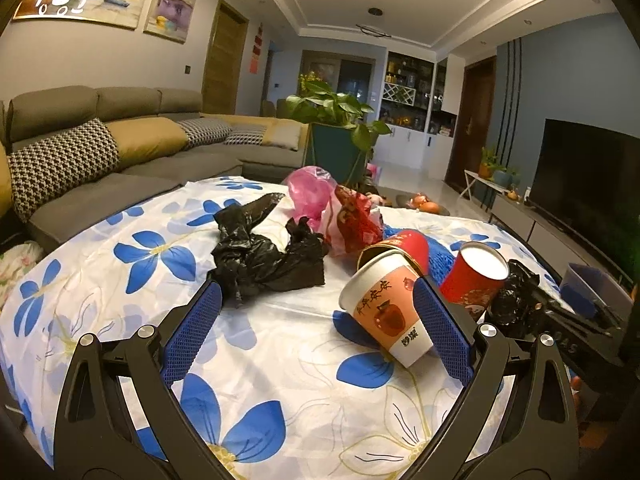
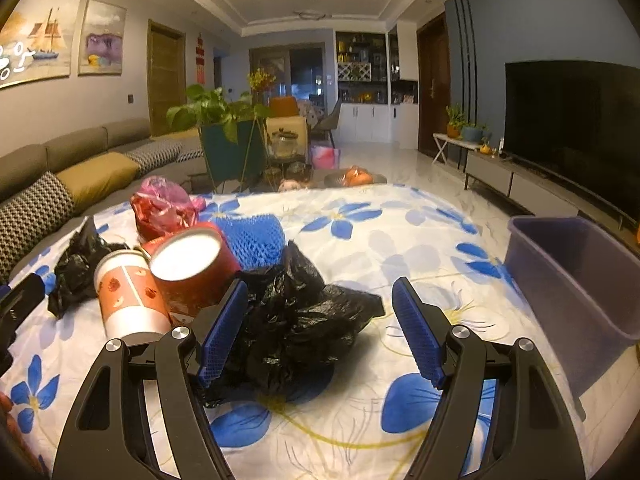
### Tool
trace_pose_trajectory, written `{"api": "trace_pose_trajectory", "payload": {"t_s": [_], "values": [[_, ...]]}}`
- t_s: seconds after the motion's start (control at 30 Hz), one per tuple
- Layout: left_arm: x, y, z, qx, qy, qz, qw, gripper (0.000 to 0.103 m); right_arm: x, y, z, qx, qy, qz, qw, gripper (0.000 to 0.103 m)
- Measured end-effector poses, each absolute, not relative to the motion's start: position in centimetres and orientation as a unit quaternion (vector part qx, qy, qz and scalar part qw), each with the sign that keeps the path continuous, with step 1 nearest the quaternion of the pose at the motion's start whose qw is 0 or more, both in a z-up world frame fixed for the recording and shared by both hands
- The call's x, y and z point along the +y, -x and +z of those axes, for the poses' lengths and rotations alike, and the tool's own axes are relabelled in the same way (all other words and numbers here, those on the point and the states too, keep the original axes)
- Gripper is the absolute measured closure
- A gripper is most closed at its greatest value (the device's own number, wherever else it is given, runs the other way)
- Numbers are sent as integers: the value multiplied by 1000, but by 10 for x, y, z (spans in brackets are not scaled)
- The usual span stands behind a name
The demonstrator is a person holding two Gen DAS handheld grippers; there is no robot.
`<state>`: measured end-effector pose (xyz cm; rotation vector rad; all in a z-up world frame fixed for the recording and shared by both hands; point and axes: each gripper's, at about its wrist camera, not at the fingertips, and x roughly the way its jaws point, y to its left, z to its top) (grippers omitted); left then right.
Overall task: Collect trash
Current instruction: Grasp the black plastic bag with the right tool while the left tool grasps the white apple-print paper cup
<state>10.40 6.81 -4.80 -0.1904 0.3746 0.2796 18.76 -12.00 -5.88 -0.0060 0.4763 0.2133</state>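
Trash lies on a table with a blue-flowered cloth (image 1: 132,264). My left gripper (image 1: 320,300) is open; a white and orange paper cup (image 1: 384,312) lies on its side against the right finger. A black plastic bag (image 1: 264,256) lies just beyond the left finger. A red paper cup (image 1: 476,276) stands right of it. My right gripper (image 2: 320,300) is open around a crumpled black bag (image 2: 296,320). The red cup (image 2: 192,268) and white cup (image 2: 128,300) sit left of it. A purple bin (image 2: 576,280) stands at the right.
Red and pink bags (image 1: 344,216) and blue foam netting (image 2: 252,236) lie further back on the table. A sofa (image 1: 100,152) runs along the left, a plant stand (image 1: 340,140) stands behind, and a TV (image 2: 572,120) is on the right.
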Motion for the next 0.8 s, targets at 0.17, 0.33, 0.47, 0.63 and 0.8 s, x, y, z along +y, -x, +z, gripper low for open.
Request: {"api": "trace_pose_trajectory", "payload": {"t_s": [0.17,0.33,0.47,0.63,0.8], "values": [[65,-109,-51,193,96,131,968,8,-116,-201,-69,273,3,123,954,45],[59,-115,-55,201,97,121,967,8,-112,-198,-74,283,6,159,946,81],[53,-122,-59,213,98,108,966,8,-116,-187,-71,270,-1,166,949,94],[43,-138,-63,234,100,94,963,8,-135,-172,-65,250,-25,152,956,95],[39,-157,-67,254,108,87,957,8,-153,-157,-59,234,-38,138,962,95]]}}
